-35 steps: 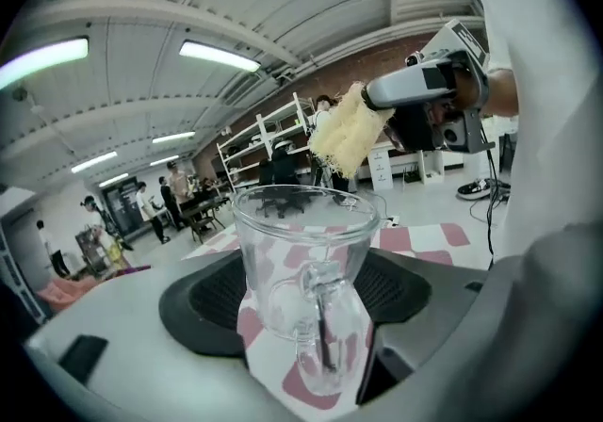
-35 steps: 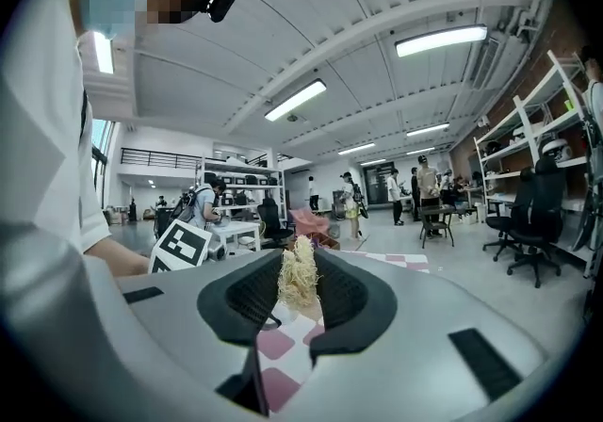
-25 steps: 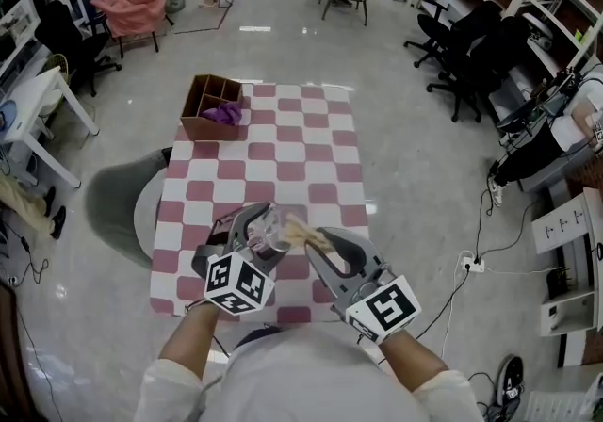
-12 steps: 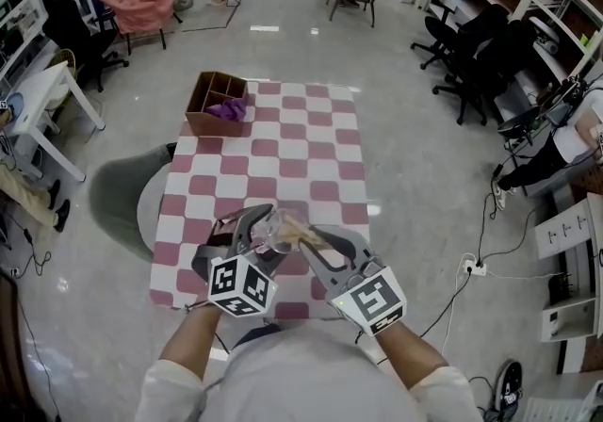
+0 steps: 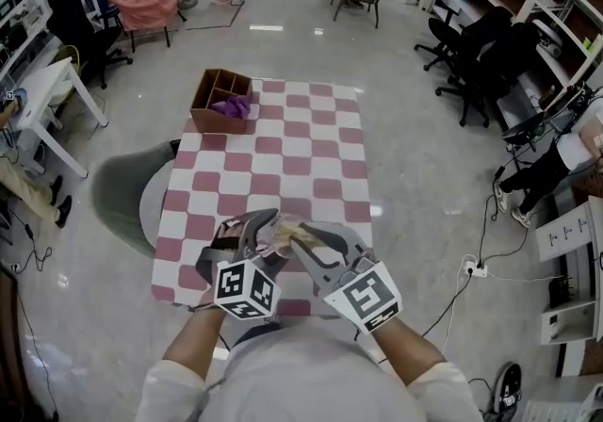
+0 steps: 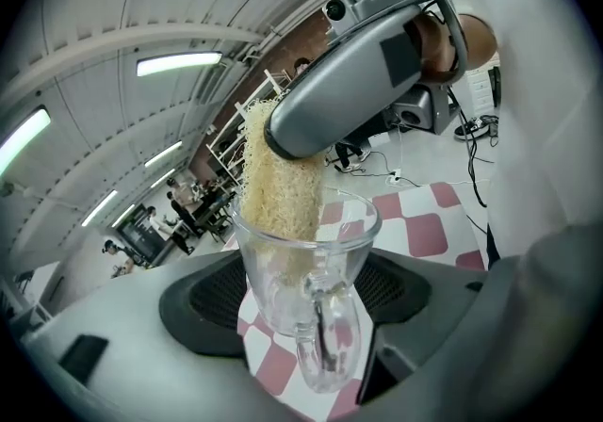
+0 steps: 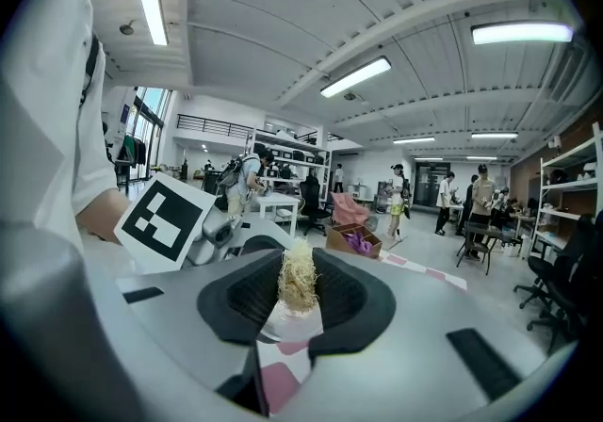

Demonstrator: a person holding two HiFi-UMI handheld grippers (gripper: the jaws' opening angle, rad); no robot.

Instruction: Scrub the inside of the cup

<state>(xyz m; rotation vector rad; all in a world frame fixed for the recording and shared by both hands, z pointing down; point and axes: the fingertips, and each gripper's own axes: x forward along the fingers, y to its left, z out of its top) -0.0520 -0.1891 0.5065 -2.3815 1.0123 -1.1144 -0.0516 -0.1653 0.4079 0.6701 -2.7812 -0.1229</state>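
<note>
A clear glass cup (image 6: 306,293) with a handle is held tilted above the near edge of the table, and my left gripper (image 6: 301,316) is shut on it. A tan loofah scrubber (image 6: 278,189) reaches down into the cup's mouth. My right gripper (image 7: 297,302) is shut on the loofah scrubber (image 7: 298,284), whose frayed end shows between the pads. In the head view the left gripper (image 5: 252,243) and right gripper (image 5: 309,243) meet over the cup (image 5: 273,241), which is mostly hidden by them.
The pink-and-white checkered table (image 5: 283,161) stretches ahead. A brown divided box (image 5: 219,100) with a purple cloth (image 5: 232,107) sits at its far left corner. A grey chair (image 5: 122,199) stands left of the table; office chairs and people are beyond.
Both grippers have drawn slightly closer to my body and closer together. The scrubber has gone deeper into the cup.
</note>
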